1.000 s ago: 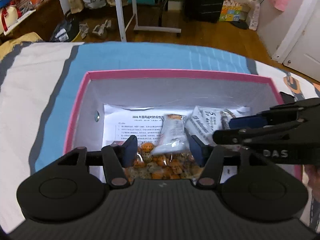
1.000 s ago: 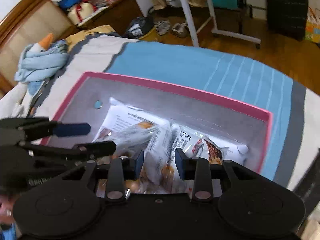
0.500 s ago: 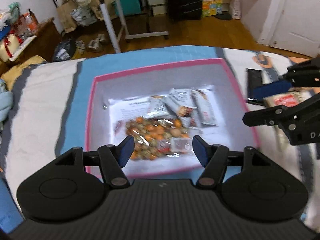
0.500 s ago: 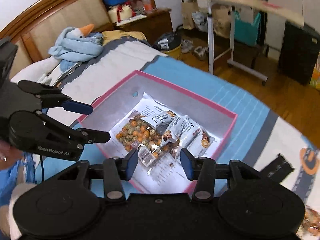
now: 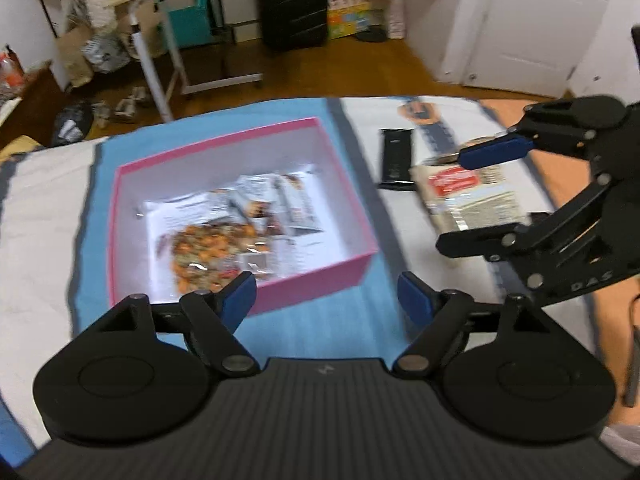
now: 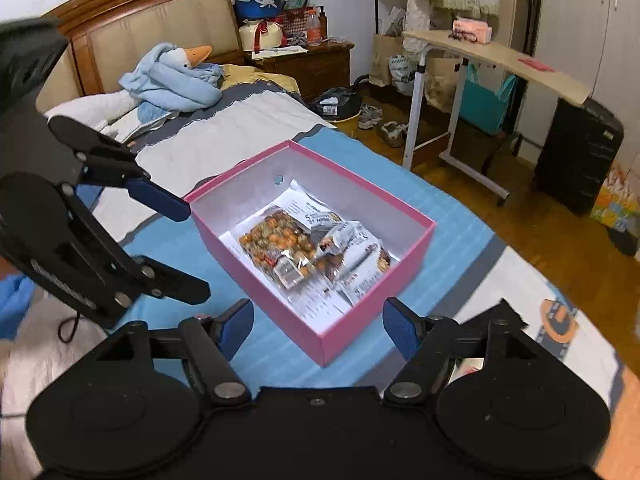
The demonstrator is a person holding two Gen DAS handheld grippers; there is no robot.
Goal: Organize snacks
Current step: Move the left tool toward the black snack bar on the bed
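Pink cardboard box [image 6: 376, 280] sits open on the blue stripe of the bed [image 6: 256, 136], and it's already got a decent haul in it: a clear bag of orange-and-tan nut mix [image 6: 280, 244], a few silvery wrapped snack bars [image 6: 352, 248] beside it, all lying on a printed paper sheet [image 6: 320, 304] that lines the bottom. So I'd say a good chunk of the sorting is done. What's left, as far as I can see, is outside the box to its right in the left wrist view: a big pale packet with a red label [image 5: 472, 196] and a flat black packet [image 5: 396, 158] next to it, both lying on the bedding well clear of the pink wall. There might be more strays hidden under the rigs, can't tell. Both sets of tongs are empty right now. The left tongs [image 5: 326, 296] are spreading apart with nothing between them, hanging over the near edge of the box, and the right tongs [image 6: 318, 326] are spreading too, also holding nothing. My guess is the next grab goes for that red-label packet.
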